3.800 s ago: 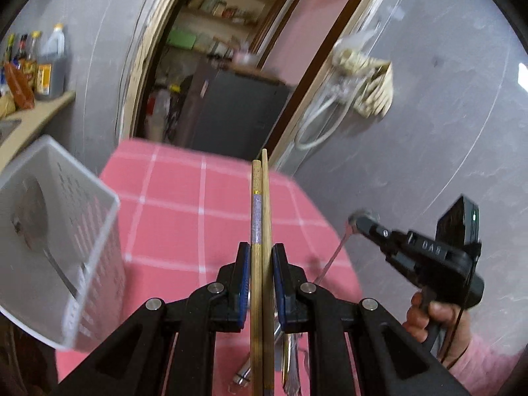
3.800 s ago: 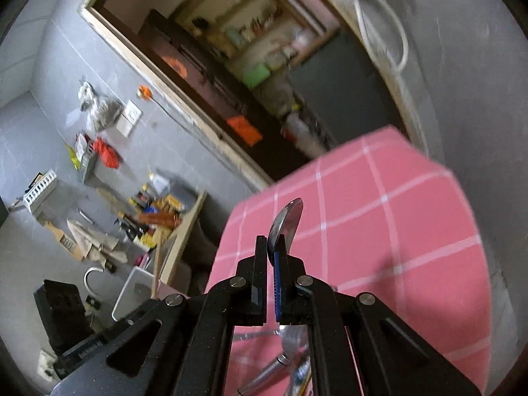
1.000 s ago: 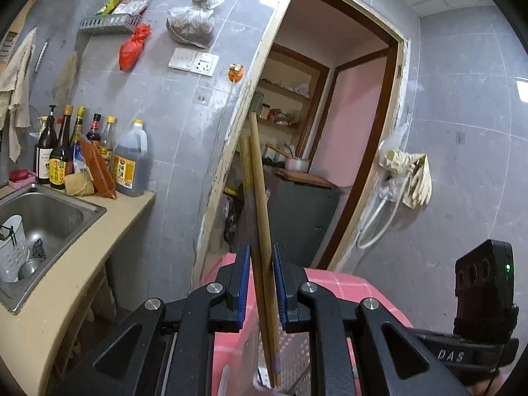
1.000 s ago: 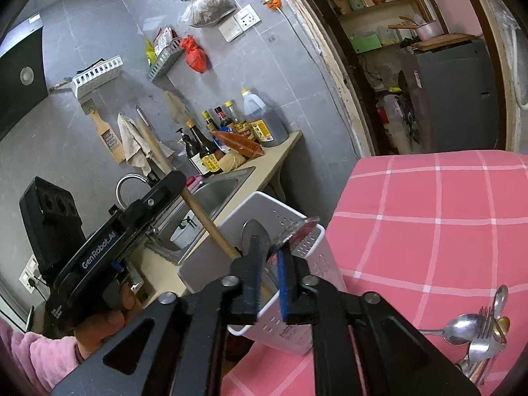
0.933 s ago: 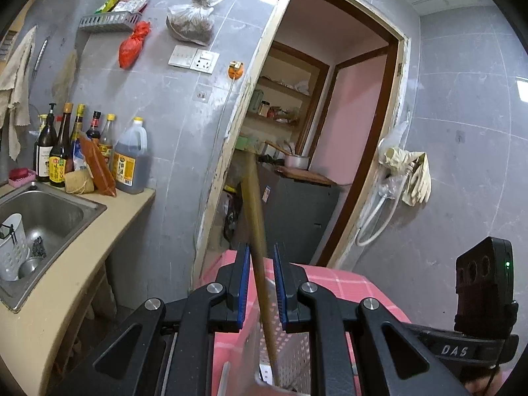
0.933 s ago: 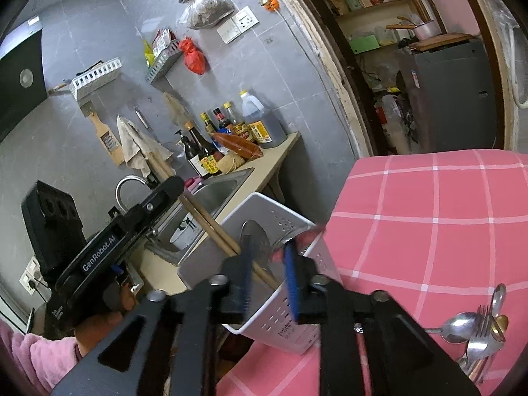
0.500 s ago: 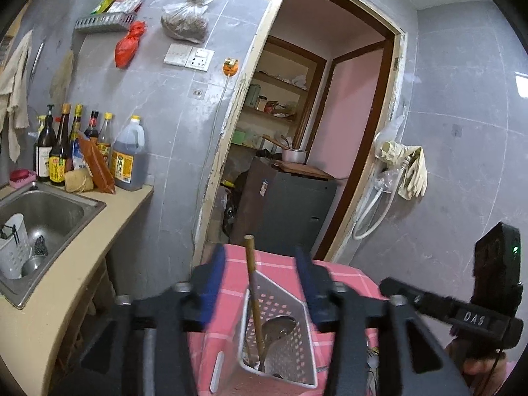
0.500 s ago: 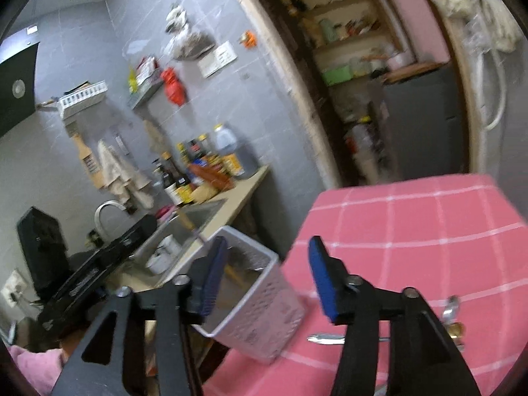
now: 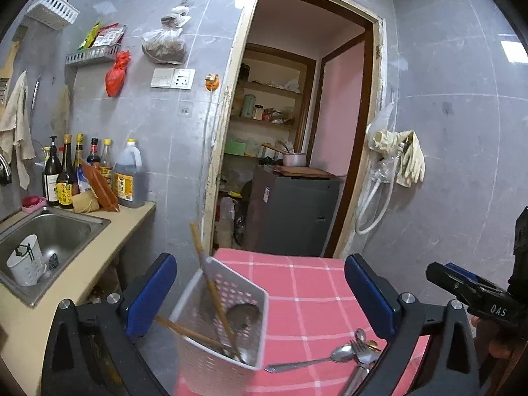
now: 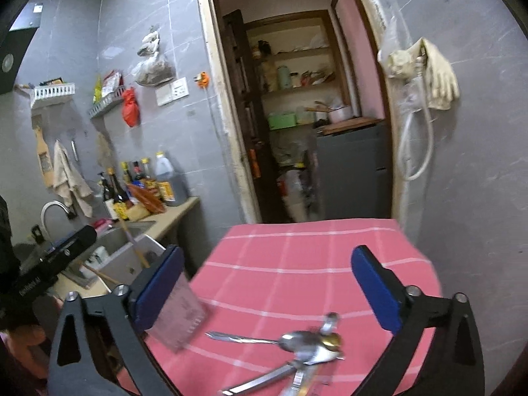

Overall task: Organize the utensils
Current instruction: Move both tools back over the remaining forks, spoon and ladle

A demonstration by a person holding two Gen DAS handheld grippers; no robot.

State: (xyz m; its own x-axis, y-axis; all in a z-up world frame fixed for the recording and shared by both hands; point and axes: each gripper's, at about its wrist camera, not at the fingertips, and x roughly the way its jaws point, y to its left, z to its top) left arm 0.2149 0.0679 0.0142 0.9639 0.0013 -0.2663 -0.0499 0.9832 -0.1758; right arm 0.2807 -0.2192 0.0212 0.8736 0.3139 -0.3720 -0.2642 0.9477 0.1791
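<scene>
A white perforated basket (image 9: 217, 343) stands at the left edge of the pink checked table (image 9: 313, 283). Two wooden chopsticks (image 9: 214, 293) and a metal spoon (image 9: 242, 313) lean inside it. My left gripper (image 9: 260, 292) hangs behind and above the basket, its jaws opening wide and gripping nothing. A loose pile of spoons and a fork (image 10: 310, 343) lies on the cloth in front of my right gripper (image 10: 267, 283), whose jaws are also opening, with nothing held. The basket (image 10: 178, 310) appears blurred by the right gripper's left finger.
A counter with a steel sink (image 9: 49, 237) and several sauce bottles (image 9: 95, 171) runs along the left. Behind the table are an open doorway (image 9: 290, 165) and a dark cabinet (image 9: 293, 211). A grey tiled wall (image 9: 445, 165) with hanging gloves closes the right.
The left gripper let go of the chopsticks and the right let go of its spoon; both now rest in the basket. Both jaws spread wide and both grippers pulled back from the basket.
</scene>
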